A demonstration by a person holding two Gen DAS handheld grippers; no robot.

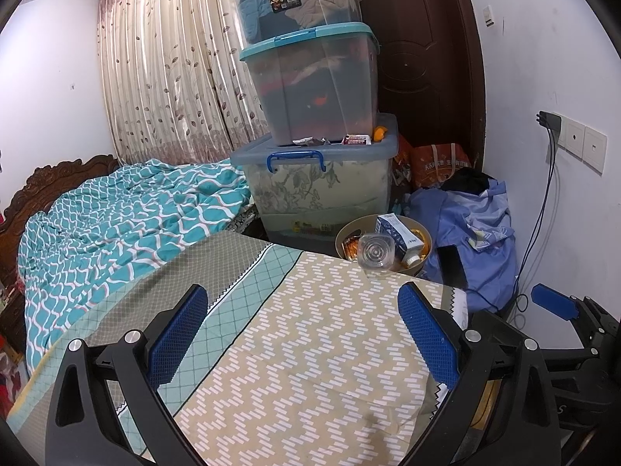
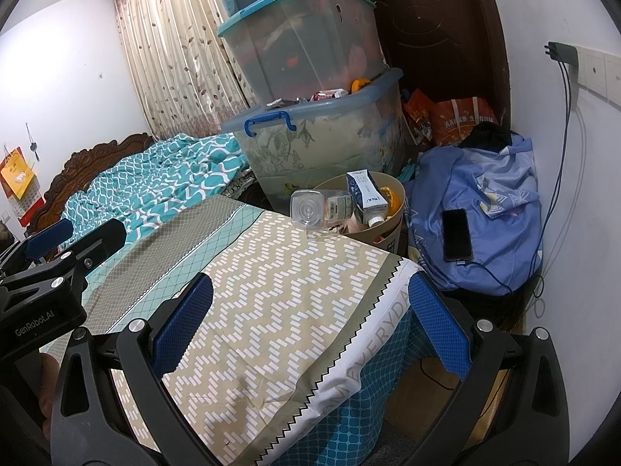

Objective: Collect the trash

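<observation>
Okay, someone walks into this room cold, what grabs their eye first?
Probably the tower of lidded storage bins stacked by the dark door, leaning over the bed. Next, the tan wastebasket at the bed's corner, crammed with a clear bottle and a milk carton.

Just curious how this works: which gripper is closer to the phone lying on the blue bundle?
Right, probably. The phone lies just beyond the right gripper, off its right finger. The left gripper sits further left over the bed.
</observation>
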